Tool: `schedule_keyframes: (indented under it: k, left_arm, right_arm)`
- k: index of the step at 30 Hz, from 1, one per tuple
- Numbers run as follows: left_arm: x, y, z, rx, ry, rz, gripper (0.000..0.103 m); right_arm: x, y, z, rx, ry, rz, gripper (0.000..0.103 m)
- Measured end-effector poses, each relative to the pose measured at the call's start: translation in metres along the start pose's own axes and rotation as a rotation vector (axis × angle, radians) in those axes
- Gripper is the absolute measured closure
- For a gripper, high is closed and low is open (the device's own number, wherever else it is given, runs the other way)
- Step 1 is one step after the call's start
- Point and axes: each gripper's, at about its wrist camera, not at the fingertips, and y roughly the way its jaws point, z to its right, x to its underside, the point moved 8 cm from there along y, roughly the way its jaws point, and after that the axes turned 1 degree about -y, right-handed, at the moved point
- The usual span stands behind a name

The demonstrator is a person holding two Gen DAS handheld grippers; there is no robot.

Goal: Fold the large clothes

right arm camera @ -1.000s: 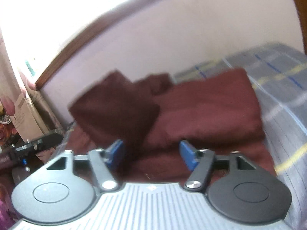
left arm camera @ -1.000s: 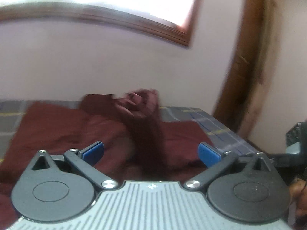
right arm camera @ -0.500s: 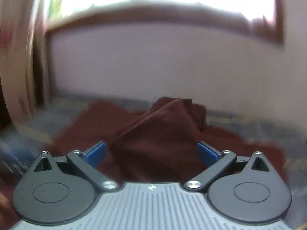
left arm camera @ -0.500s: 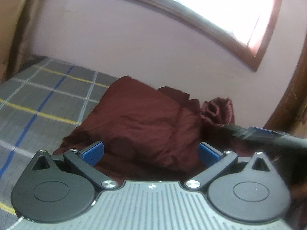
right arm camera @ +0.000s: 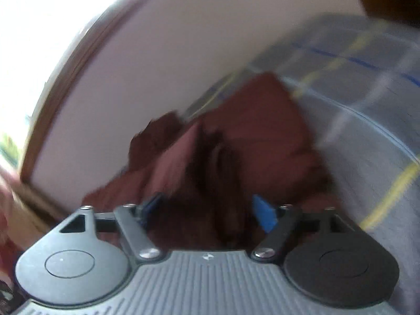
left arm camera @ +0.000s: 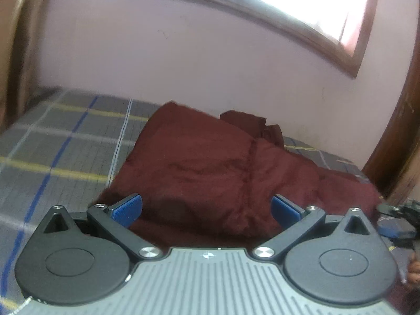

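Observation:
A large dark maroon garment [left arm camera: 210, 165] lies in a rumpled heap on a bed with a grey plaid cover [left arm camera: 60, 152]. My left gripper [left arm camera: 207, 210] is open and empty, its blue pads wide apart just above the garment's near edge. In the blurred right wrist view the garment [right arm camera: 262, 136] rises in a fold between the blue pads of my right gripper [right arm camera: 210, 207]. The pads stand partly closed with cloth bunched in the gap; I cannot tell whether they grip it.
A pale wall with a wooden-framed window [left arm camera: 302, 8] stands behind the bed. A dark wooden post [left arm camera: 393, 136] is at the right. The other gripper and a hand [left arm camera: 399, 225] show at the right edge of the left view.
The left gripper has steadied over the garment, staying open. The right gripper swung and tilted, its pads came closer together, and a fold of cloth now stands between them.

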Motion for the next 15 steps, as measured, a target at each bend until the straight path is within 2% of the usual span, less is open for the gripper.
schedule_keyframes:
  k: [2,5,8,9,11,12,13,15]
  left_arm:
    - [-0.012,0.013,0.001,-0.050,0.044,0.021,0.000]
    - [-0.030,0.042,-0.006,-0.114,0.071,0.011,0.000]
    - [-0.041,0.073,-0.014,-0.145,0.051,-0.023,0.004]
    - [-0.042,0.081,-0.015,-0.157,0.049,-0.027,0.011]
    - [-0.041,0.099,-0.015,-0.186,0.089,-0.044,0.019]
    - [-0.039,0.106,-0.015,-0.214,0.116,-0.047,0.026]
    - [-0.038,0.111,-0.017,-0.256,0.136,-0.041,0.031]
    - [-0.038,0.113,-0.021,-0.327,0.172,-0.010,0.034]
  right_arm:
    - [-0.008,-0.004,0.017,0.027,0.040,0.024,0.020]
    - [-0.022,-0.002,0.022,0.018,0.061,0.038,0.017]
    - [-0.022,0.017,0.001,-0.026,0.003,0.007,0.018]
    - [-0.015,0.023,-0.009,-0.031,-0.039,-0.033,0.020]
    - [-0.006,0.056,-0.026,-0.001,-0.145,-0.124,0.070]
    - [-0.005,0.070,-0.033,0.016,-0.172,-0.153,0.073]
    - [-0.007,0.082,-0.042,0.012,-0.202,-0.167,0.082]
    - [-0.021,0.095,-0.072,-0.007,-0.306,-0.131,0.087]
